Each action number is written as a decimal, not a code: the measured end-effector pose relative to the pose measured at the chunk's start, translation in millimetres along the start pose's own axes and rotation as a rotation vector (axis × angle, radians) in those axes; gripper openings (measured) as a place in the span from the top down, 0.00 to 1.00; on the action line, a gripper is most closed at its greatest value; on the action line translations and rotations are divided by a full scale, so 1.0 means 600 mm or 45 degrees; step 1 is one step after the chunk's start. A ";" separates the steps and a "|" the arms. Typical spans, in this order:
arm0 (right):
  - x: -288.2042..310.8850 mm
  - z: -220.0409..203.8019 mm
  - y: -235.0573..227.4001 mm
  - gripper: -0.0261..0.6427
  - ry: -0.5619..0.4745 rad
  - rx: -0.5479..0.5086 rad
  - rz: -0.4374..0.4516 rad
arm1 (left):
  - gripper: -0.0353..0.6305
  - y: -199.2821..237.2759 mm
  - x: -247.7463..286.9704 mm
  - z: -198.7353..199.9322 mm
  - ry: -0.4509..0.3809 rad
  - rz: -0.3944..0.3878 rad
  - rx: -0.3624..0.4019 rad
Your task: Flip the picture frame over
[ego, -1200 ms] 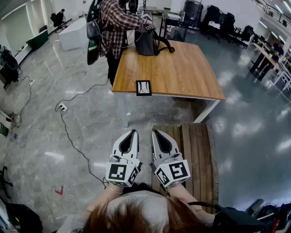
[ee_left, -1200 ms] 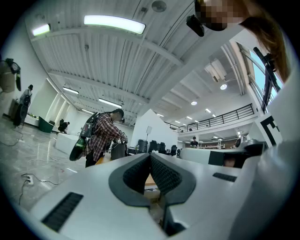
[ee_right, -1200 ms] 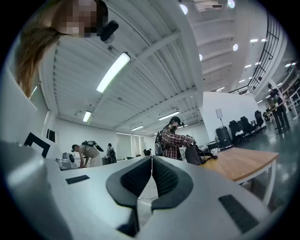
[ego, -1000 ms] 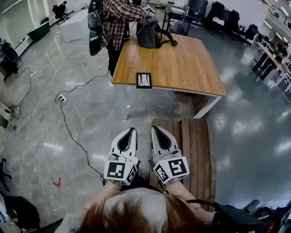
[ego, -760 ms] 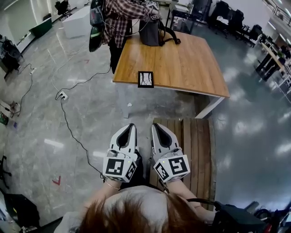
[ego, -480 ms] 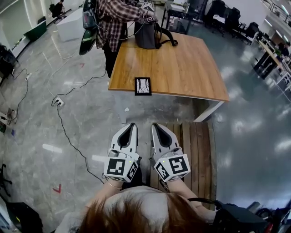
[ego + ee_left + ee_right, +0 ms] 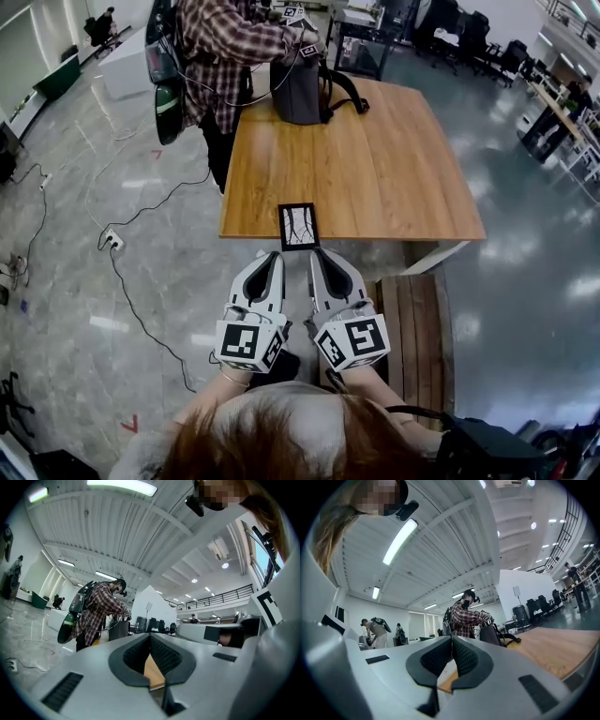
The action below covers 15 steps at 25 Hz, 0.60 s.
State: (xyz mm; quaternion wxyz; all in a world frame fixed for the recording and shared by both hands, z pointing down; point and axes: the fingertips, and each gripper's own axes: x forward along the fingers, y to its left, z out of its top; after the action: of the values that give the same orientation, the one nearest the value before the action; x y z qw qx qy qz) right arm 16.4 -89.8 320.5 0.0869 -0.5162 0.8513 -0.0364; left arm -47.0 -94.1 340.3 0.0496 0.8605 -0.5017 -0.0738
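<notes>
A glossy grey floor is spreading across the bottom of the head view, with a slatted wooden bench (image 7: 412,319) sitting at lower right. Lowest in the frame, the left hand-held gripper (image 7: 272,262) and the right hand-held gripper (image 7: 320,256) are pointing up the picture side by side, both clenched tip to tip and carrying nothing (each one's own view is showing only an empty hollow between the pads). Just above their tips, the picture frame (image 7: 299,227) is lying flat at the near edge of the wooden surface (image 7: 375,159), its long axis running away from the person, up the picture. It is sitting almost centred between the two tips, the right one looking a shade nearer, so either could probably take it. Further up, a dark bag (image 7: 298,89) is standing at the far edge, with a person in a plaid shirt (image 7: 220,47) working on it at upper left.
</notes>
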 end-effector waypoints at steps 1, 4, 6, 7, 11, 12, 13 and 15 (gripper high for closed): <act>0.016 0.004 -0.007 0.94 -0.011 -0.005 -0.011 | 0.94 0.008 0.015 0.004 -0.002 -0.015 0.001; 0.051 0.009 -0.025 0.94 -0.022 -0.021 -0.032 | 0.94 0.023 0.050 0.010 -0.010 -0.042 0.007; 0.063 0.009 -0.034 0.94 -0.015 -0.022 -0.044 | 0.94 0.027 0.063 0.011 -0.005 -0.047 0.003; 0.065 0.008 -0.037 0.94 -0.010 -0.017 -0.049 | 0.94 0.028 0.065 0.011 -0.003 -0.049 0.000; 0.076 0.002 -0.041 0.94 0.016 -0.005 -0.044 | 0.94 0.040 0.074 0.013 -0.005 -0.021 -0.010; 0.080 0.001 -0.042 0.94 0.022 -0.006 -0.039 | 0.94 0.044 0.076 0.016 -0.011 -0.012 -0.011; 0.084 0.001 -0.042 0.94 0.024 -0.005 -0.035 | 0.94 0.048 0.078 0.021 -0.020 -0.005 -0.011; 0.090 0.004 -0.047 0.94 0.021 0.012 -0.026 | 0.94 0.053 0.081 0.028 -0.036 0.011 -0.015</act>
State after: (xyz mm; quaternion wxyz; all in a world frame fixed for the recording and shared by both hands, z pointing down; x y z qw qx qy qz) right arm 16.7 -150.7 316.3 0.0818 -0.5241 0.8465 -0.0456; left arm -53.7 -152.2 324.9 0.0477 0.8568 -0.5056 -0.0887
